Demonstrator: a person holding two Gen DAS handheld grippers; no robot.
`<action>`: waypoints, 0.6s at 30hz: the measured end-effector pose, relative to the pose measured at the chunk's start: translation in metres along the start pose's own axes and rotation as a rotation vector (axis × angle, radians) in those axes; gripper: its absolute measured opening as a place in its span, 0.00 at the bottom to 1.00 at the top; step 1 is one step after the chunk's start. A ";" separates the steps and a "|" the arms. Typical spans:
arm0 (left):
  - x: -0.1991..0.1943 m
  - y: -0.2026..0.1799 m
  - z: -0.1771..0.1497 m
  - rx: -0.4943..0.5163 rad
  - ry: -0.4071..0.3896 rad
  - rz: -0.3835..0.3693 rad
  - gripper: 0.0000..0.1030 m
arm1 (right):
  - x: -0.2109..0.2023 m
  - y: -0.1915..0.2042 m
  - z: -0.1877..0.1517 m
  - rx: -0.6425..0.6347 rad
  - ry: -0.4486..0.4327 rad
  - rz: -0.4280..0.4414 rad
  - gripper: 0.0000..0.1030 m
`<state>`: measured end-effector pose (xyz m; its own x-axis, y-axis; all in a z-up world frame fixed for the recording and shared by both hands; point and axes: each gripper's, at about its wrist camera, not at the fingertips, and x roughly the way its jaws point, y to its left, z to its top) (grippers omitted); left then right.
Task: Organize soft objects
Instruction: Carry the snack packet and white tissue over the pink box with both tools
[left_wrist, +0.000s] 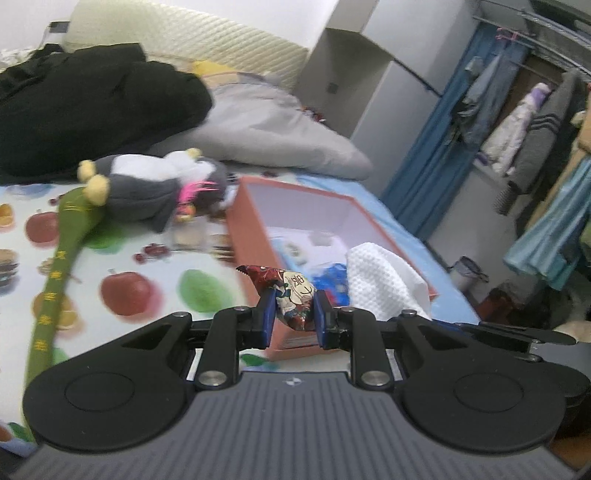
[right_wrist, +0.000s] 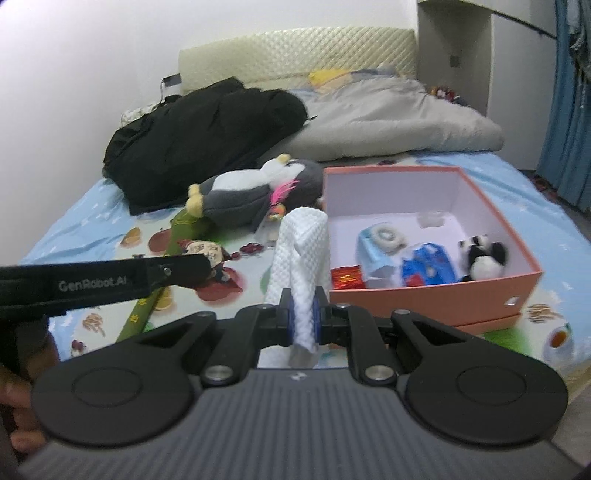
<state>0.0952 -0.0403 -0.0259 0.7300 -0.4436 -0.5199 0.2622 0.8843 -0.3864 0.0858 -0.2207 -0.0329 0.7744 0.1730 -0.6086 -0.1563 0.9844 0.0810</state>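
Note:
My left gripper (left_wrist: 294, 308) is shut on a small red patterned pouch (left_wrist: 291, 291), held above the near left corner of the pink box (left_wrist: 255, 236). My right gripper (right_wrist: 303, 319) is shut on a white waffle cloth (right_wrist: 301, 258), just left of the pink box (right_wrist: 424, 299). That cloth also shows in the left wrist view (left_wrist: 384, 280). The left gripper's arm (right_wrist: 99, 280) and its pouch (right_wrist: 207, 253) show at the left of the right wrist view. Inside the box lie a panda plush (right_wrist: 484, 256), a blue item (right_wrist: 428, 266) and a red packet (right_wrist: 345, 278).
A grey and white penguin plush (right_wrist: 255, 195) and a long green plush (left_wrist: 55, 273) lie on the fruit-print sheet (left_wrist: 147, 273). A black coat (right_wrist: 199, 136) and a grey quilt (right_wrist: 391, 122) lie at the head of the bed. Clothes (left_wrist: 517, 133) hang at right.

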 end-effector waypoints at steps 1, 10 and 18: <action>0.000 -0.007 0.000 0.004 0.001 -0.014 0.25 | -0.005 -0.005 0.000 0.008 -0.003 -0.010 0.14; 0.034 -0.039 0.012 0.061 0.053 -0.047 0.25 | -0.005 -0.044 0.009 0.083 -0.017 -0.066 0.14; 0.104 -0.062 0.040 0.104 0.119 -0.051 0.25 | 0.022 -0.093 0.035 0.128 -0.007 -0.083 0.14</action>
<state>0.1797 -0.1356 -0.0251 0.6355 -0.4972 -0.5907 0.3658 0.8676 -0.3368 0.1388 -0.3078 -0.0263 0.7860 0.0906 -0.6115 -0.0124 0.9913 0.1310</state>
